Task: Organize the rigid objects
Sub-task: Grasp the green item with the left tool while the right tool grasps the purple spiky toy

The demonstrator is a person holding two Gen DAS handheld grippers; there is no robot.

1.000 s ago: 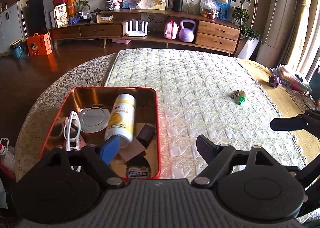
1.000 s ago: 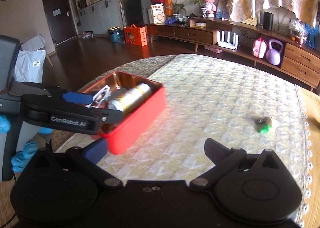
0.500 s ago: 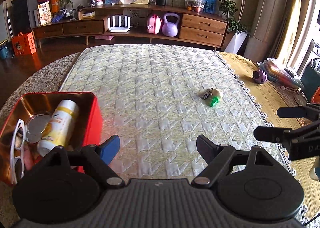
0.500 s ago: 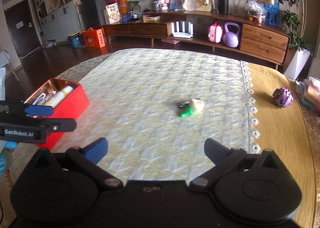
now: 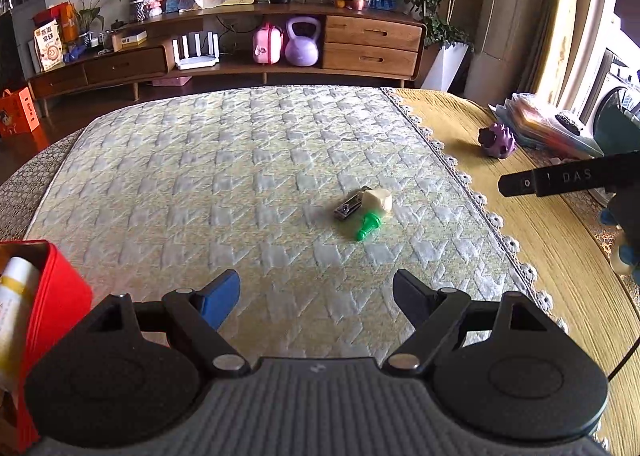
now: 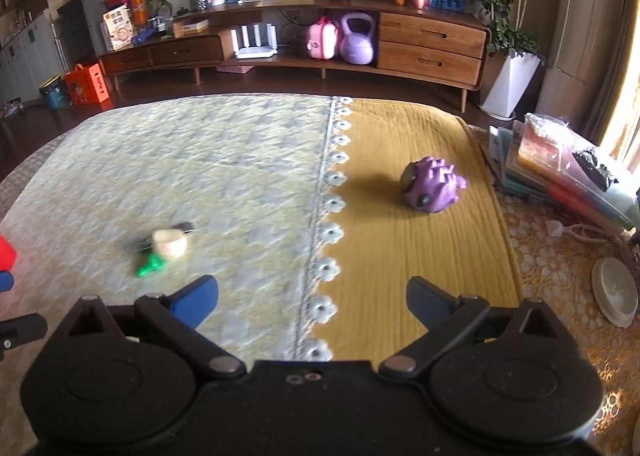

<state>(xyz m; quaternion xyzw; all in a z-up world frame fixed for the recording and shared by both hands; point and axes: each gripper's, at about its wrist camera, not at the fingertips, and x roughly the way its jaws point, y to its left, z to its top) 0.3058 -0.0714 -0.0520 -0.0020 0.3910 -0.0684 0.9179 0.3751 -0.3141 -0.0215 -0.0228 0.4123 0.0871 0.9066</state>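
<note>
The quilt [image 5: 248, 176] fills mid-frame. The red tin [image 5: 48, 296] sits at lower left. Both the left gripper [image 5: 316, 296] and right gripper [image 6: 312, 296] gape empty. A purple toy [image 6: 432, 186] lies centre right; a clipper [image 5: 349, 208], cream piece [image 5: 378, 201] and green peg [image 5: 369, 225] cluster mid-frame.

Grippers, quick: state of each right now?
Left gripper: open, holding nothing, above the pale quilted mat.
Right gripper: open, holding nothing.

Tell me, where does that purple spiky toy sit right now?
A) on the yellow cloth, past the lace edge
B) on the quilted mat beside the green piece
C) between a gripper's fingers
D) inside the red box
A: the purple spiky toy rests on the yellow cloth, apart from both grippers.
</note>
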